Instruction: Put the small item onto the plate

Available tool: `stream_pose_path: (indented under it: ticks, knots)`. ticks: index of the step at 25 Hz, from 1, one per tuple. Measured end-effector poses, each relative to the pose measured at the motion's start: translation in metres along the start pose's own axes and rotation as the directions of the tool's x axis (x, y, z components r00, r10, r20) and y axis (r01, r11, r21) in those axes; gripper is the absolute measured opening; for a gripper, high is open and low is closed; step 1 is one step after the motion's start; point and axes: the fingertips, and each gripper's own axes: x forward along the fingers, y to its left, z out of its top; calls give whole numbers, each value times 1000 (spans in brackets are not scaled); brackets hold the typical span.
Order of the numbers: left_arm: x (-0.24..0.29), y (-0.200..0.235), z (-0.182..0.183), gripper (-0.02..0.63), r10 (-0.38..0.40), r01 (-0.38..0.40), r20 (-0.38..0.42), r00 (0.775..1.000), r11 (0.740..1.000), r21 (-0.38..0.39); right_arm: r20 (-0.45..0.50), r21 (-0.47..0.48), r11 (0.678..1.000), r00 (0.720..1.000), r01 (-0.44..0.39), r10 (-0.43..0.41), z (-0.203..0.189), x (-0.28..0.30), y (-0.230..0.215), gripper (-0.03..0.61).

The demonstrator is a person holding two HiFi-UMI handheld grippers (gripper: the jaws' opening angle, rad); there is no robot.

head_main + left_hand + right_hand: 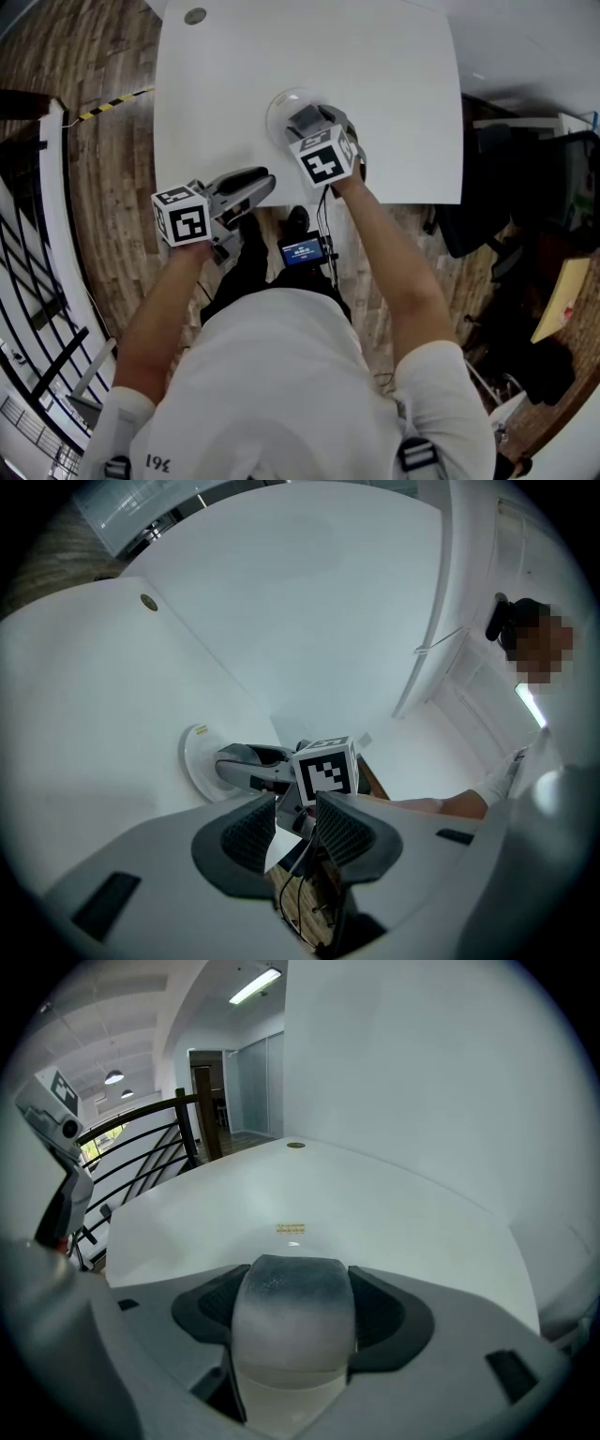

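1. The right gripper has its jaws closed on the small item, a rounded block, dark grey on top and fading to white lower down. The block fills the gap between the two dark pads.
2. In the head view the item sits over the plate, a white round one on the near middle of the desk. Whether the item touches the plate I cannot tell.
3. The left gripper has its jaws a narrow way apart with nothing between them (only the other gripper's marker cube shows through the gap). It hangs at the near edge of the desk, left of the plate and apart from it, and points right toward the plate.
4. From the left gripper view, the right gripper's jaws reach across the plate from the near side.
5. A small yellow label lies on the desk just beyond the held item, and a round grommet sits in the far left corner.
6. Left of the desk are wooden floor and a dark railing.
7. A small lit screen hangs below the desk's near edge, between the person's arms.
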Motion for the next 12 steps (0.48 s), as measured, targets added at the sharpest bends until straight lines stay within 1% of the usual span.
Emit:
stream_pose_path:
  ticks: [7,12]
  knots:
    - [1,1,-3,118,6,-6,-8,1000,1000,-7,3,-48,999,1000,11,-11,13,15,-1,316]
    - [1,2,-2,118,13,-13,-13,1000,1000,-8,-3,-49,999,1000,16,-17,13,23,0,316]
